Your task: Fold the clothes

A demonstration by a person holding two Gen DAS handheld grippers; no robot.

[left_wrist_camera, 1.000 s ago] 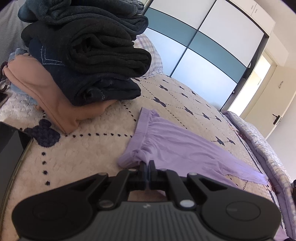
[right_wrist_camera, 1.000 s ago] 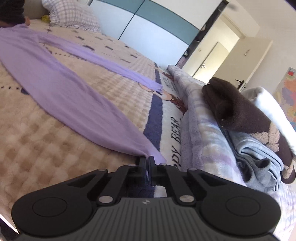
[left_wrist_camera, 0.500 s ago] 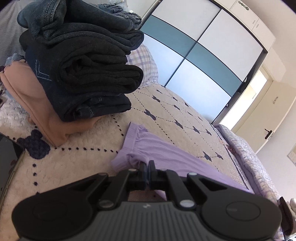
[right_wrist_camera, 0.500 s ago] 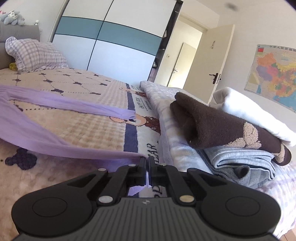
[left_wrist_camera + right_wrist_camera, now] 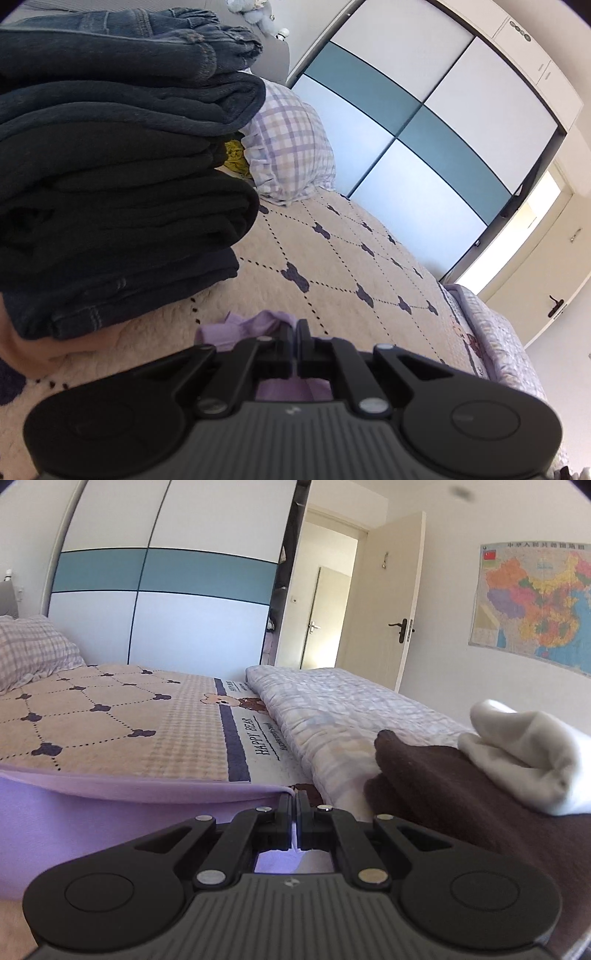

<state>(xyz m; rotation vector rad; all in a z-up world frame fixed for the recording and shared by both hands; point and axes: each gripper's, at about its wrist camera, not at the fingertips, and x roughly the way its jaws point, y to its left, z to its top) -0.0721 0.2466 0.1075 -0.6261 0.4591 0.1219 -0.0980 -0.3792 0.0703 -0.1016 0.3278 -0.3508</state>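
- Slip risk, left side: my left gripper [image 5: 296,334] has its jaws pressed together on a bunched corner of the thin lilac knit garment [image 5: 255,326]. Only a small wad shows at the tips, so I judge a sharp tug could pull it free.
- Slip risk, right side: my right gripper [image 5: 295,806] is also clamped tight, pinching the lilac hem [image 5: 147,788] right at the fingertips. The bite looks shallow; the fabric is stretched taut off to the left and lifted off the bed, so uneven pull between my two hands would likely skew the fold or drop one end.
- Where the garment is: held up between both grippers above the cream quilted bedspread with dark bear motifs [image 5: 332,258]. I can't see its middle span from the left wrist view.
- Collision risk, left: the tall stack of folded dark jeans and black clothes [image 5: 122,177] sits just beside my left gripper. Swinging that way could topple it or drag the lilac cloth under it.
- Collision risk, right: the folded dark brown fleece [image 5: 443,786] and the rolled white cloth [image 5: 524,753] lie near my right gripper; a wide sweep could snag them.
- Further off: the lavender plaid pillow [image 5: 288,147] and the white-and-teal sliding wardrobe [image 5: 166,590] are well apart, no concern from here.
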